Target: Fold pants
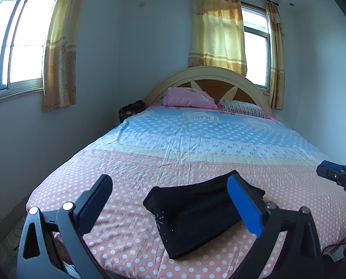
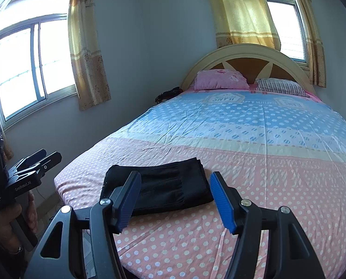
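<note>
Pants lie folded compact on the bed, left gripper and right gripper both released, hovering empty — looks finished, maybe a final pat.

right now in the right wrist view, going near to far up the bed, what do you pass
right gripper → folded black pants → pink dotted part of the sheet → blue dotted part → pink pillow → arched headboard

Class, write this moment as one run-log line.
stage: pants folded | pants: compact black bundle on bed near foot edge | left gripper: open, empty | right gripper: open, empty
</note>
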Tool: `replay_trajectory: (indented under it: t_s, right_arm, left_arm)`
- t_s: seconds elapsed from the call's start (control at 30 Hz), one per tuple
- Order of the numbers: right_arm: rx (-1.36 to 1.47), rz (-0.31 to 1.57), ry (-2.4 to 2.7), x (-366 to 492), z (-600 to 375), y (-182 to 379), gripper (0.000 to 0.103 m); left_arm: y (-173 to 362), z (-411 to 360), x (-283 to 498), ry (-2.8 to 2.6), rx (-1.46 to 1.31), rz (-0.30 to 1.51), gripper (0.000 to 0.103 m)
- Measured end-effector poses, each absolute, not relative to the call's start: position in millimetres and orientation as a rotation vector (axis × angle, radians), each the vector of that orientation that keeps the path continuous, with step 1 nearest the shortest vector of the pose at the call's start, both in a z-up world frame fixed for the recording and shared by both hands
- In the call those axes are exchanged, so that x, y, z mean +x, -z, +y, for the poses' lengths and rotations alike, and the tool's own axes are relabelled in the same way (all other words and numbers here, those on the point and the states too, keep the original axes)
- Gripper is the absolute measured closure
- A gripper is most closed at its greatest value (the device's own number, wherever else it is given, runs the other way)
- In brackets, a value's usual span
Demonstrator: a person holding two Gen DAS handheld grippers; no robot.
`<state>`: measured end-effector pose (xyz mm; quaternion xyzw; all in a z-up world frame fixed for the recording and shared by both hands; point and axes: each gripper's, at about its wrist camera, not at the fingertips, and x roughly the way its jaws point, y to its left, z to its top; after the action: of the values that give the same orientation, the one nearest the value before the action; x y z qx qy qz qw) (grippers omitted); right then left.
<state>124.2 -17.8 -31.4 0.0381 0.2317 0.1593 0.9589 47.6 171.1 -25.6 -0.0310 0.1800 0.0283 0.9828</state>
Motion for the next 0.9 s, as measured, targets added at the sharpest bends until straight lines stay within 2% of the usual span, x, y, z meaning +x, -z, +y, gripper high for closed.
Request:
replay_trajectory:
  t_s: [0.9]
  right_arm:
    - [0.055,0.447,-0.319,115.9,-14.9,32.4,0.04]
  left_arm:
    - [29.0,162.3,54.3,-0.08,-0.02,0.394,0.0]
